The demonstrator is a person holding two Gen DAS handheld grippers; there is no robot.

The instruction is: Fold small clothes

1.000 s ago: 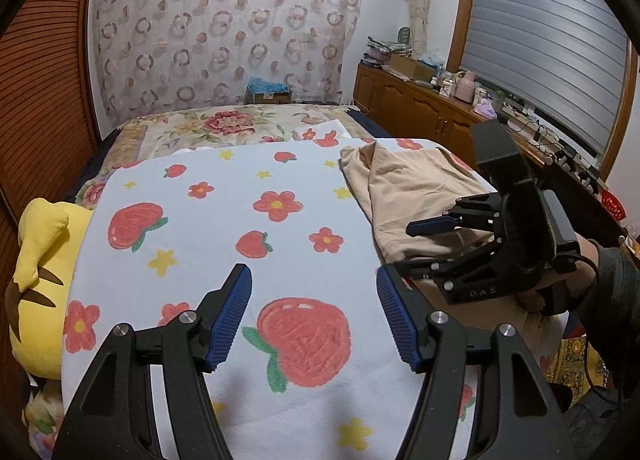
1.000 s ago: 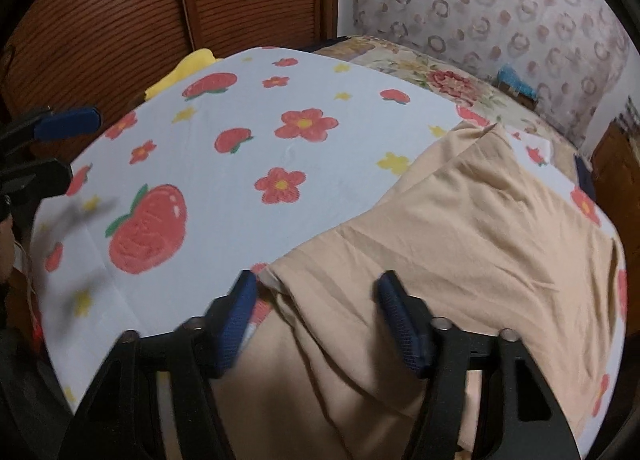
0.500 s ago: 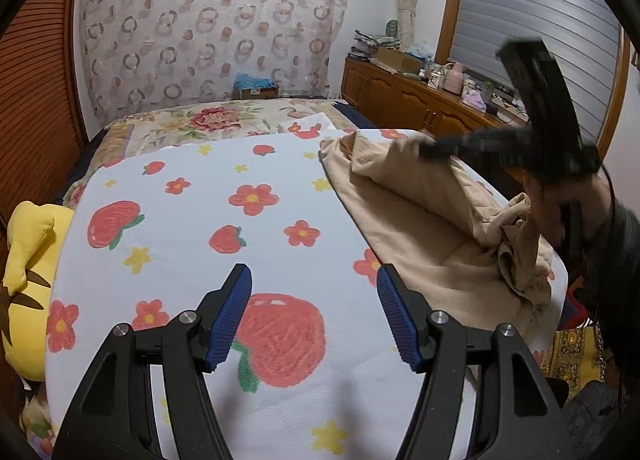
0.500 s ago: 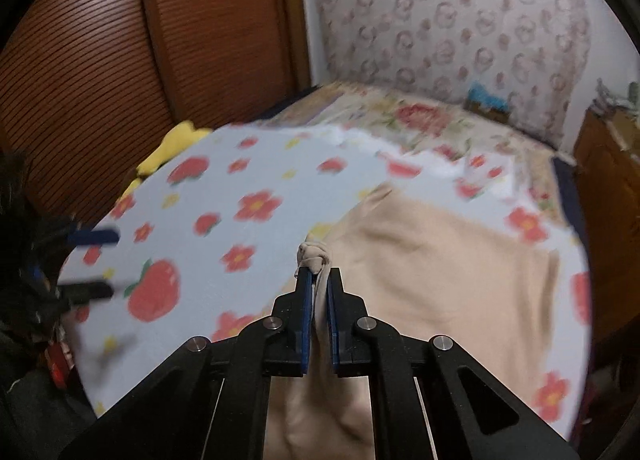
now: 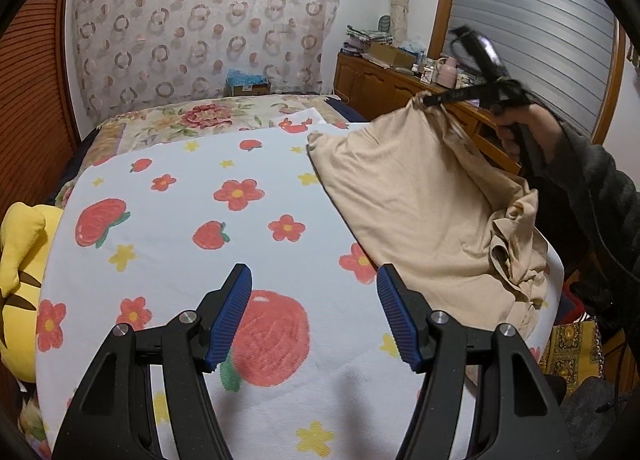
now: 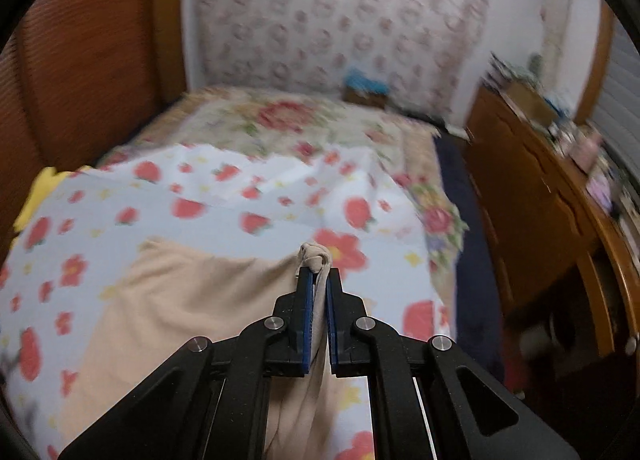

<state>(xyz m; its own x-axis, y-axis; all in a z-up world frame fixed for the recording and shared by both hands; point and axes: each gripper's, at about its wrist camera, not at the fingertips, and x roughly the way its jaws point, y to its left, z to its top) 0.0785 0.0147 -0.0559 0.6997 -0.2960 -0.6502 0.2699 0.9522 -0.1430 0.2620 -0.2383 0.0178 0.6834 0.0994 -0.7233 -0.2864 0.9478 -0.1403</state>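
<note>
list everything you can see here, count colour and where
garment: 1, beige, right side of the bed, one end lifted
blanket: 1, white with red strawberries and flowers, spread over the bed
floral bedspread: 1, cream and red, far end of the bed
plush toy: 1, yellow, left edge of the bed
cabinet: 1, brown wood, along the right wall, cluttered top
left gripper: open, above the blanket
right gripper: shut on the garment
</note>
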